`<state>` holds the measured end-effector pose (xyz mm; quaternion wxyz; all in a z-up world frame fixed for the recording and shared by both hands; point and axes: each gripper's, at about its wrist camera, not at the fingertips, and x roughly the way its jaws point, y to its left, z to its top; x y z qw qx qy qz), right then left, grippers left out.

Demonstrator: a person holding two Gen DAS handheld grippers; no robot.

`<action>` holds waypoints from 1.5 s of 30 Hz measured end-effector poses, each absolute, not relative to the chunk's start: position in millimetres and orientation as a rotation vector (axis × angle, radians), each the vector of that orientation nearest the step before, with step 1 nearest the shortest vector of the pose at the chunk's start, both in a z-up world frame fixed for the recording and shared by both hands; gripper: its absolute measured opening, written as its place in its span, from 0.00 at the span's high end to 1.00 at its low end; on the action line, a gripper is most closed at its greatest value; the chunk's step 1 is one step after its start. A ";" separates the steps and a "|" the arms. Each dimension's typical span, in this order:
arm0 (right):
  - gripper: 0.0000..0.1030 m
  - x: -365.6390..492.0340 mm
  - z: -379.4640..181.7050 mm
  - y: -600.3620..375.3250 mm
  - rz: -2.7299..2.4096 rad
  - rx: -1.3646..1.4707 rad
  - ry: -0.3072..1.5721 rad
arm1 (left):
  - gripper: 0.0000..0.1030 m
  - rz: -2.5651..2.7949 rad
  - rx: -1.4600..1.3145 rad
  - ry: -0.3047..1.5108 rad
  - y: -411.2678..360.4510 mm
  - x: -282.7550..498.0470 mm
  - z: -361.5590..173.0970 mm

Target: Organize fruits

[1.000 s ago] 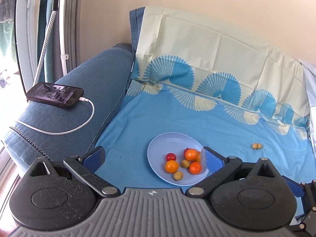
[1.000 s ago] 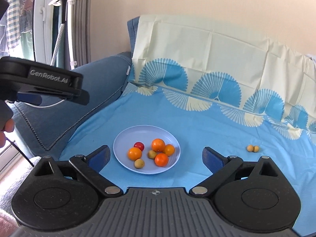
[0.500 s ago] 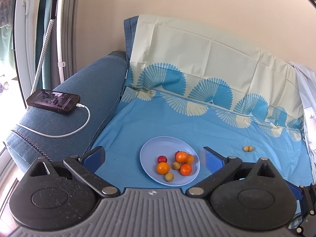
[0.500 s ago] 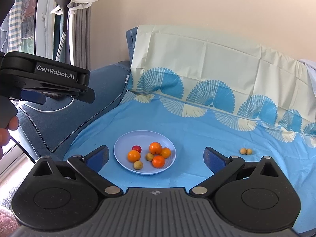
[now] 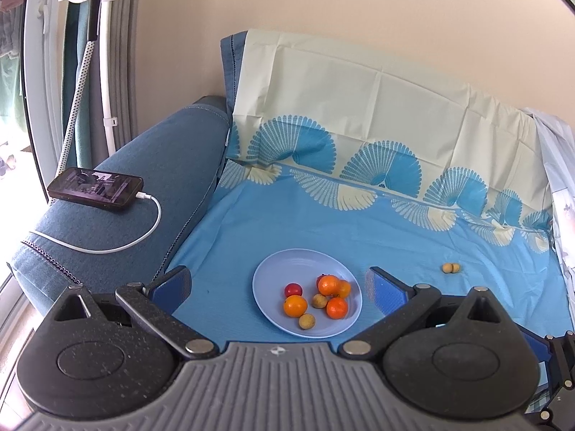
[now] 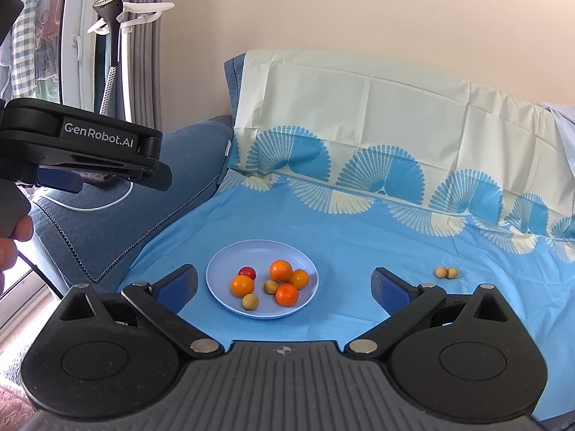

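A pale blue plate (image 5: 273, 276) (image 6: 230, 262) lies on the blue sheet and holds several oranges (image 5: 295, 305) (image 6: 281, 270), a red cherry tomato (image 5: 293, 290) (image 6: 247, 272) and small tan fruits (image 5: 307, 321) (image 6: 250, 301). Two more small tan fruits (image 5: 451, 268) (image 6: 446, 272) lie on the sheet to the right. My left gripper (image 5: 278, 287) is open and empty, held back from the plate. My right gripper (image 6: 284, 283) is open and empty, also short of the plate. The left gripper's body (image 6: 90, 151) shows at the left of the right wrist view.
A phone (image 5: 95, 189) on a white charging cable (image 5: 143, 240) rests on the blue sofa armrest (image 5: 151, 179) at left. The sheet runs up the sofa back (image 5: 359, 107). A garment steamer stand (image 5: 97, 18) is by the window at far left.
Both grippers have pulled back and risen, so the plate and fruits look smaller and farther. Both stay open. The fruits have not moved.
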<state>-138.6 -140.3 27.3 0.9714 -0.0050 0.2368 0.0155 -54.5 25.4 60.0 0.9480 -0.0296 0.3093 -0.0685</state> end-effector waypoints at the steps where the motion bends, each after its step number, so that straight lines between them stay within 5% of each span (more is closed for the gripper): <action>1: 0.01 -138.4 27.1 -140.8 0.030 -0.008 0.479 | 0.00 -0.142 -0.059 0.629 25.9 -54.9 59.8; 30: 0.01 -120.1 15.2 -163.6 -0.042 0.048 0.511 | 0.00 -0.168 -0.002 0.691 -5.0 -25.4 43.4; 45: 0.01 -70.9 -68.5 -347.5 -0.434 0.132 0.572 | 0.00 -0.344 0.234 0.783 -202.1 83.4 -24.5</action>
